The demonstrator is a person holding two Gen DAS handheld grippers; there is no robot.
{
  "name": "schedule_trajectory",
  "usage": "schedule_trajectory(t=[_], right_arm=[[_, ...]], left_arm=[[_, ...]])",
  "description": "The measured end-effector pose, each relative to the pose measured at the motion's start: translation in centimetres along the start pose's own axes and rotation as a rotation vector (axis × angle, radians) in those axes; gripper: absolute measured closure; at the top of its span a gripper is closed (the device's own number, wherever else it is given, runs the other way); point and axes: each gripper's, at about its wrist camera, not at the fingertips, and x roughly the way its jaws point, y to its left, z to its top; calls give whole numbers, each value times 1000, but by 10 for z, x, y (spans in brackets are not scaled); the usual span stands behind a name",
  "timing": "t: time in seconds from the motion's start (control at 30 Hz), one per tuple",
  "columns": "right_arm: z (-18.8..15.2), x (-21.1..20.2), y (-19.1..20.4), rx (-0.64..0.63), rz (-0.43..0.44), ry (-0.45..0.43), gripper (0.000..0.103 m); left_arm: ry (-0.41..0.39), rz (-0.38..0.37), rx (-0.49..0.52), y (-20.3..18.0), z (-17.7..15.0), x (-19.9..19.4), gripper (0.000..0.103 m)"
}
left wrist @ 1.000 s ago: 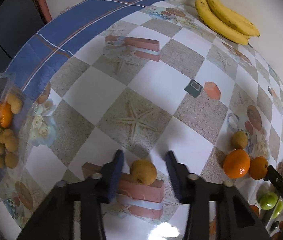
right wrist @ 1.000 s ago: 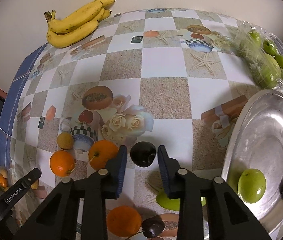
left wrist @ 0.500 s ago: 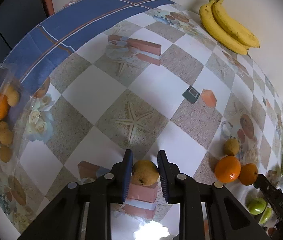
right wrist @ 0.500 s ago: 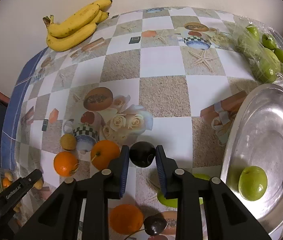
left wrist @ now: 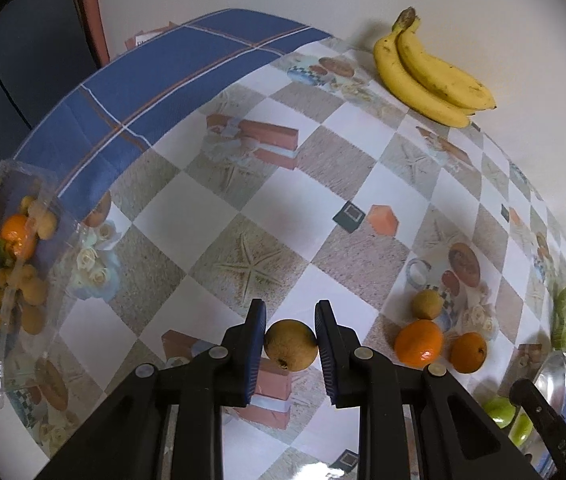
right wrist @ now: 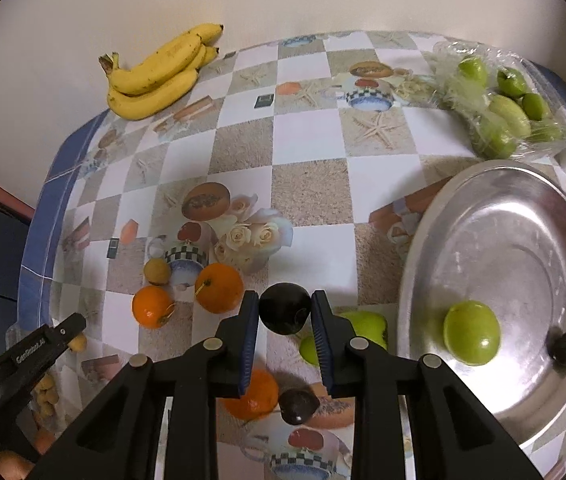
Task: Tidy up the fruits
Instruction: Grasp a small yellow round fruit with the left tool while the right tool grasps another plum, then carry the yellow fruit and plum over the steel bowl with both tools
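Nearest, the left gripper (left wrist: 290,344) has just closed on a brown fruit (left wrist: 291,344) and lifted it off the bench (left wrist: 275,200). The right gripper (right wrist: 285,314) has likewise raised a dark fruit (right wrist: 285,314). Farther right waits the metal tray (right wrist: 523,240), probably next.

A table under a checkered picture tablecloth (right wrist: 311,196) carries bananas (right wrist: 159,76), two oranges (right wrist: 219,287), a bagged heap of green fruit (right wrist: 499,112), a metal tray (right wrist: 523,208) and a clear box (left wrist: 7,264).

Three oranges (right wrist: 219,287), three dark plums (right wrist: 284,313), one banana bunch (right wrist: 161,72), one steel plate (right wrist: 483,184)
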Motion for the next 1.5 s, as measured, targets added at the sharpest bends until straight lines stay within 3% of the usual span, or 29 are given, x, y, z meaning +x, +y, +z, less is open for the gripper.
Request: schedule_trajectory(t=[0.3,0.57,0.8,1.0,1.23,1.5], right_arm=[[0,-27,-30,42,-13,-31,75],[-1,-50,-90,133,-74,-57,75],[-8,-64,-157,241,-158,-64,75],[-17,-78,-205,350,-160,-77,75],[-24,-88,-219,369,-143,-101,75],[-25,-69,-206,312,-94,-70,75]], left_arm=[[-38,7,53,-32,-7,-19,76],[-68,-3,163,-79,-25,-39,76],[-62,-93,343,-148,-63,-56,76],[-27,-180,502,-207,-107,-67,76],[43,-274,639,-255,-156,-63,76],[60,-234,769,-277,-191,-45,75]])
